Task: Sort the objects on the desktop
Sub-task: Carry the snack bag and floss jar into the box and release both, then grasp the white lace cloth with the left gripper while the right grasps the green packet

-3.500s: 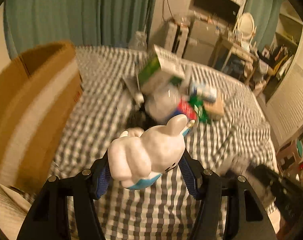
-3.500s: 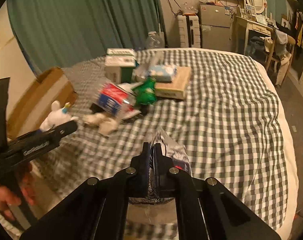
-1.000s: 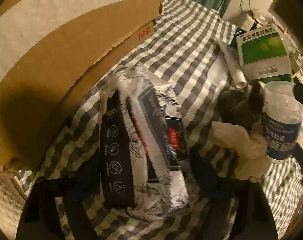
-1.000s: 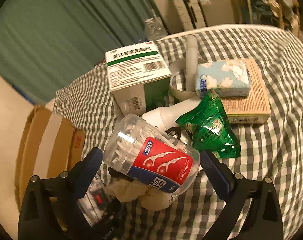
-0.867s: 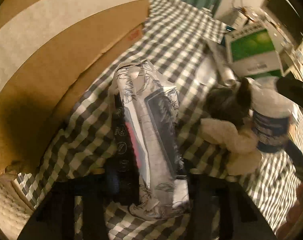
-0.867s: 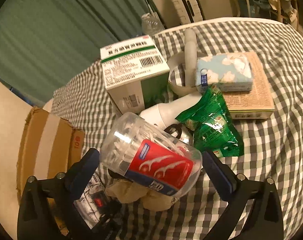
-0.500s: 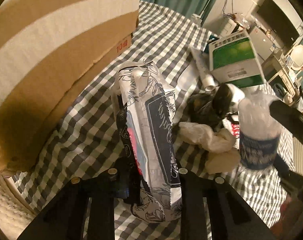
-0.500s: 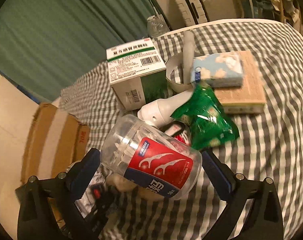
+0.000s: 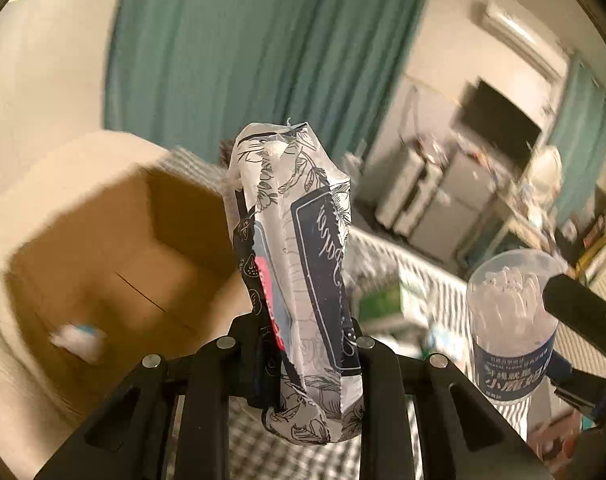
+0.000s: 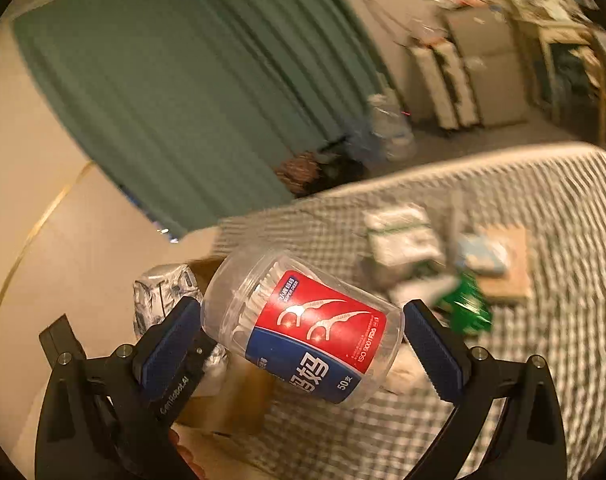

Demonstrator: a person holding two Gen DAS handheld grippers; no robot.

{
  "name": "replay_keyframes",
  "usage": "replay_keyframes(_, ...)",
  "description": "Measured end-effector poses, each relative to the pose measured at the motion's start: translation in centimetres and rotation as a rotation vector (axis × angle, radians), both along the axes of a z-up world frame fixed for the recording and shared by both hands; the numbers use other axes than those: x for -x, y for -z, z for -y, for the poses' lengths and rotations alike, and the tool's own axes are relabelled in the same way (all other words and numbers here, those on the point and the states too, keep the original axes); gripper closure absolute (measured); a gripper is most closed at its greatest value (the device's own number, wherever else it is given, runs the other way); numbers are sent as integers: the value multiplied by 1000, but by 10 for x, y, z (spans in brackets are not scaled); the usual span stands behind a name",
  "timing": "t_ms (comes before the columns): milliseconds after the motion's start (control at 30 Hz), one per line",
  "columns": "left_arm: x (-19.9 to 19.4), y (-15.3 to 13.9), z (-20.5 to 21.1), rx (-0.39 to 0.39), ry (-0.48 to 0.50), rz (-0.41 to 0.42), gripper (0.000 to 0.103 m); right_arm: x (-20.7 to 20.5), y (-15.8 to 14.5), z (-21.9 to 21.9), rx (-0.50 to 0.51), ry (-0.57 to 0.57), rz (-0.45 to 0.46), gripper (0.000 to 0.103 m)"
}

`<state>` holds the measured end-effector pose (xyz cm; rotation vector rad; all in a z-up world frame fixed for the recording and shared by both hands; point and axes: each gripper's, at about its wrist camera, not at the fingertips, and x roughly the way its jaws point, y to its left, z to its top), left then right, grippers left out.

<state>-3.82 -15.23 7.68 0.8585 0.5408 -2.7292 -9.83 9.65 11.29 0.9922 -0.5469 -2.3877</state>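
a: left gripper [image 9: 309, 344] clamps the patterned pouch [image 9: 299, 264] upright; cardboard box [image 9: 115, 264] sits open just below-left.
b: right gripper [image 10: 303, 328] grips the floss-pick jar [image 10: 303, 326], farther from the box.

Left gripper [image 9: 309, 344]: jaws drawn in narrow, both pads clamped on the flanks of a patterned pouch [image 9: 299, 264], held upright. Right gripper [image 10: 303, 344]: jaws spread wide, 2 blue pads pressed against a clear floss-pick jar [image 10: 303, 328], held tilted. Both grippers point slightly downward.
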Motion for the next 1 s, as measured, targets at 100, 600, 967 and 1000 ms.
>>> replay_keyframes(100,-1,-4,44,-2,-71,7,80,3,-16,47,2,-78,-21,2)
replay_keyframes(600,-9,56,139,-90,-234,180,31,49,19,229,-62,-259,6,1)
replay_keyframes(967,3,24,90,2,-184,135,3,37,-41,179,-139,-138,-133,0)
replay_keyframes(1000,4,19,80,19,-158,129,3,33,-46,163,-149,-124,-149,0)
